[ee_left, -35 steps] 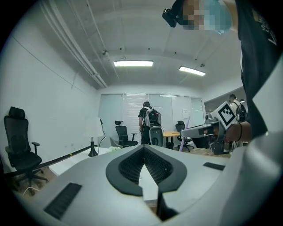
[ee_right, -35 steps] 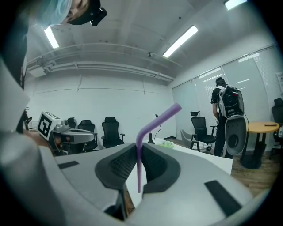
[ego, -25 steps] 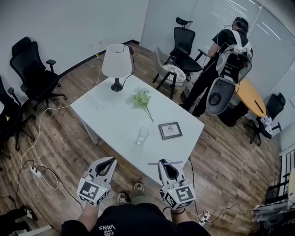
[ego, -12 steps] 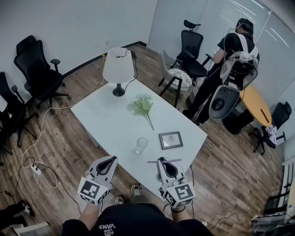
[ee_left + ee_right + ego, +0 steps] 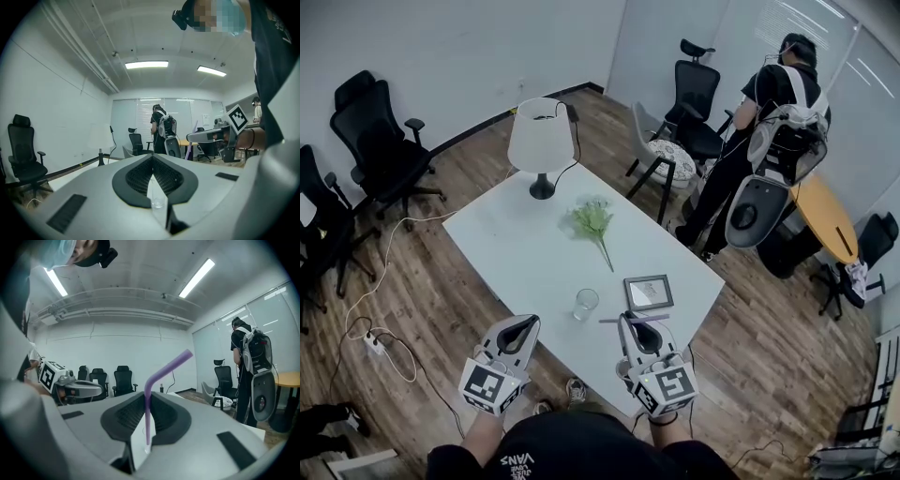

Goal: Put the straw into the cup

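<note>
A clear empty glass cup (image 5: 586, 303) stands upright near the front edge of the white table (image 5: 525, 246); it also shows low between the left jaws, cup (image 5: 158, 202). A purple bendy straw (image 5: 634, 319) lies crosswise in my right gripper (image 5: 628, 320), which is shut on it just right of the cup, over the table's front edge. In the right gripper view the straw (image 5: 148, 416) stands upright between the pads with its bent top leaning right. My left gripper (image 5: 528, 322) hangs in front of the table, left of the cup, shut and holding nothing.
On the table stand a white lamp (image 5: 541, 141), a sprig of green flowers (image 5: 594, 221) and a small picture frame (image 5: 648, 292). Black office chairs (image 5: 380, 141) line the left wall. A person with a backpack (image 5: 773, 122) stands at the back right. A cable and power strip (image 5: 373, 345) lie on the floor.
Both grippers have come forward toward the table; the cup and table edge lie nearer to them. The right gripper still holds the straw, the left has stayed shut.
</note>
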Demonstrator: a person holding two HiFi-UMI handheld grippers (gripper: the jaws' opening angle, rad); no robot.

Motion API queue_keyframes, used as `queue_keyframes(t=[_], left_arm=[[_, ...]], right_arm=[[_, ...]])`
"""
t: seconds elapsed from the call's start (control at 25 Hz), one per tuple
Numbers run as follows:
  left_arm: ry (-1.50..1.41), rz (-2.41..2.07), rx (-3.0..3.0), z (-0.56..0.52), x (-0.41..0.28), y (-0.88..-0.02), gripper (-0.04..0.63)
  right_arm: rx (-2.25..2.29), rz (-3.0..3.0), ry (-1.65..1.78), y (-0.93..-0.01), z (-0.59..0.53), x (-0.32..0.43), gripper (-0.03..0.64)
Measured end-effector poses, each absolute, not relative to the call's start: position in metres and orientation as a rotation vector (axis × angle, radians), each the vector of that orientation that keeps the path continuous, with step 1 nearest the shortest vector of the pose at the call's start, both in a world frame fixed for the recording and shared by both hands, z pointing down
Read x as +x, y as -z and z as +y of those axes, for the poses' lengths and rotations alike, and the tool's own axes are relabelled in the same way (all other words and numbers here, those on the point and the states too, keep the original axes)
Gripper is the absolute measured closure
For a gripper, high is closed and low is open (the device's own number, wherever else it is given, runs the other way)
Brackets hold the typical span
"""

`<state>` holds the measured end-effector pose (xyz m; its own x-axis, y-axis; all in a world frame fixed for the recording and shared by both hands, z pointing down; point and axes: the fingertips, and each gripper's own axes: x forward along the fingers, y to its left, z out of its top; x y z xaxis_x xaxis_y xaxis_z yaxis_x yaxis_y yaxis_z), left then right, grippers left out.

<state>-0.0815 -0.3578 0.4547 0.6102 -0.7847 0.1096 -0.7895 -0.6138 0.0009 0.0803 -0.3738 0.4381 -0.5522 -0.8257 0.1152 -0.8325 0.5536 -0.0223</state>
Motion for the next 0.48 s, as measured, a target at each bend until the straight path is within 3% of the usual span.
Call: queue_keyframes(t=[0.48], left_arm=[[-0.162,-1.402,2.744,-0.384,-0.1,-0.46,0.584]], right_arm=[[1.385,-2.734,-0.071,-0.431,-0.413,0.055,0.572]])
